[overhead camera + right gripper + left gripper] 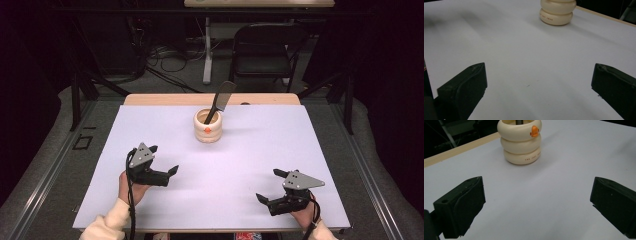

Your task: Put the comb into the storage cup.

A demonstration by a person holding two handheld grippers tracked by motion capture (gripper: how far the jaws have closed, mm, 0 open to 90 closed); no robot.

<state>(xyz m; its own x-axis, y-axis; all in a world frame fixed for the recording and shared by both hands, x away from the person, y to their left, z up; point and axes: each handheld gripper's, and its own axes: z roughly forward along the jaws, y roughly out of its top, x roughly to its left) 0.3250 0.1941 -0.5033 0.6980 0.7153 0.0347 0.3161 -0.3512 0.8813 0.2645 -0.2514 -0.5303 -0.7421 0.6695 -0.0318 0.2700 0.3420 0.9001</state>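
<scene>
Resting near the desk's (150,150) front edge, the left gripper (162,159) and right gripper (272,186) are both sitting with jaws spread wide and holding nothing. Nothing is being touched yet, so the work looks unstarted to me: the reach, the grasp and whatever follows are all left. The holder (208,126) is standing upright near the middle of the back edge, well apart from both grippers. It is looking like three stacked cream rings with a small orange mark on the top ring and fine print on the lowest. A knife (220,100) is standing in it, dark handle down, grey blade leaning up and to the right.
</scene>
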